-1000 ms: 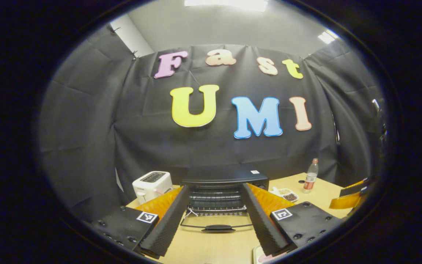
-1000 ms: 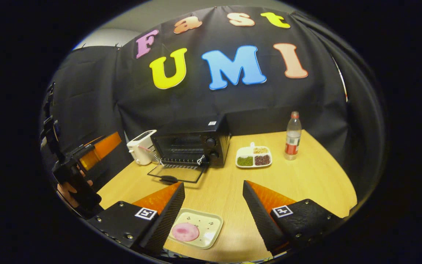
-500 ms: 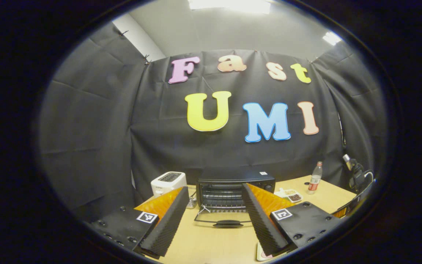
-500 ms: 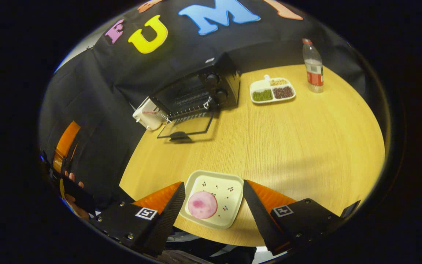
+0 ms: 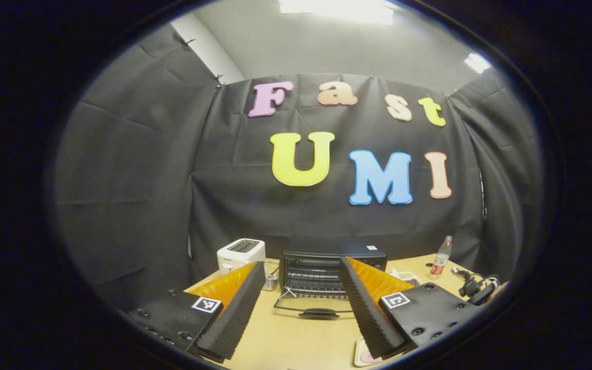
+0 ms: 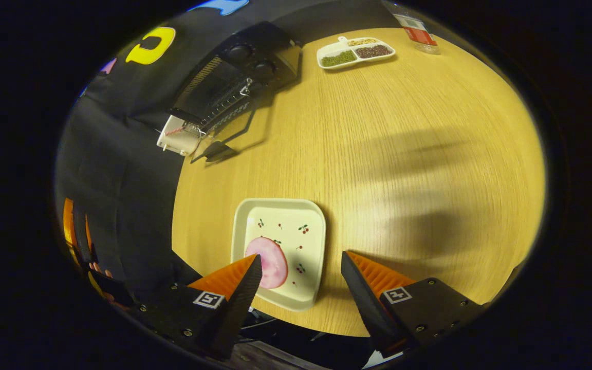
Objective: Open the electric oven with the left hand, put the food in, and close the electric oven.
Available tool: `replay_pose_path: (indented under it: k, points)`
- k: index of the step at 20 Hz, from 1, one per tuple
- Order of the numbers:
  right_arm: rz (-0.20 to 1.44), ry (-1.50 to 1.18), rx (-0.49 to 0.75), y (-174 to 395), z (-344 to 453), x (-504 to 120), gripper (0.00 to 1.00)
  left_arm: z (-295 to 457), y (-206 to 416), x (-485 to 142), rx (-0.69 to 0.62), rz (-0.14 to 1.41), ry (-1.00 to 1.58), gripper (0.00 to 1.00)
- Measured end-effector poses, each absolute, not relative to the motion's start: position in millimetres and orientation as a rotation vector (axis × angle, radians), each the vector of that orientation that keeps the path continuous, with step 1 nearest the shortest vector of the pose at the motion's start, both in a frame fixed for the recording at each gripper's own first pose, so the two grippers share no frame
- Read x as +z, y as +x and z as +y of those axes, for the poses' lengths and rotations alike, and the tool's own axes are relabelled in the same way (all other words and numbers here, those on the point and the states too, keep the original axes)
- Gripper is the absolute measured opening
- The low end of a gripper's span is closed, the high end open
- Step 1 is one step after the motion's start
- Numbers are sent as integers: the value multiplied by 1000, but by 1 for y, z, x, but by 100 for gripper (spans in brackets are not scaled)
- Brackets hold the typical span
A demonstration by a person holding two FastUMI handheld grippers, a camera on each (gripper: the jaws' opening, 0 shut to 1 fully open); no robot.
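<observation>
A black electric oven (image 5: 327,264) stands at the back of the wooden table (image 6: 388,154), its glass door (image 5: 312,304) folded down flat. In the right gripper view the oven (image 6: 234,77) lies far off at the upper left. A pink round slice of food (image 6: 267,262) rests on a square cream plate (image 6: 288,246) near the table's front edge. My right gripper (image 6: 301,270) is open just above the plate, its left finger over the food. My left gripper (image 5: 301,277) is open and empty, held back from the oven.
A white toaster (image 5: 240,253) sits left of the oven. A divided tray of beans (image 6: 355,51) and a plastic bottle (image 5: 441,252) stand to the oven's right. A hand (image 6: 102,270) with the other gripper is at the lower left of the right gripper view.
My left gripper has drawn back from the oven, which looks smaller. My right gripper has tilted down and closed in over the plate with the food.
</observation>
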State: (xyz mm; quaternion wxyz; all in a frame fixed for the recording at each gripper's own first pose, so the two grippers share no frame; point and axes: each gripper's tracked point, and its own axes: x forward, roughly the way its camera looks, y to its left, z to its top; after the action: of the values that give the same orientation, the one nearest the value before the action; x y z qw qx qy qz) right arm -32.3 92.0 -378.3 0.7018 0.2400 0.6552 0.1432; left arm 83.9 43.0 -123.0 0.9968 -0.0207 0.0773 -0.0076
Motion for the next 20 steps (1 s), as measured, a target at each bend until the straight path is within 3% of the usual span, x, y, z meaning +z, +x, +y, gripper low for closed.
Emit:
replay_pose_path:
  k: [1, 2, 5, 6, 7, 9, 10, 11, 13, 20]
  points:
    - [1464, 548, 302, -30, 92, -384, 96, 44, 83, -124, -13, 158, -48, 97]
    - [1468, 576, 303, -27, 94, -385, 67, 44, 84, -125, -14, 161, -59, 100]
    - [1505, 606, 303, -28, 98, -382, 69, 46, 86, -124, -6, 159, -87, 100]
    - [1516, 596, 310, -29, 98, -383, 69, 46, 87, -126, -6, 160, -89, 91]
    - [1529, 531, 269, -31, 92, -399, 69, 46, 88, -125, -9, 159, -92, 90]
    - [1533, 539, 258, -34, 87, -396, 12, 44, 89, -127, -10, 159, -93, 90]
    - [1528, 552, 254, -32, 83, -392, 13, 44, 90, -127, -11, 159, -93, 100]
    - [1516, 572, 228, -29, 85, -399, 13, 44, 91, -128, -13, 160, -92, 100]
    - [1516, 585, 220, -35, 83, -399, 2, 43, 91, -127, -14, 158, -90, 100]
    - [1462, 690, 241, -27, 78, -368, 2, 48, 96, -124, -13, 144, -88, 99]
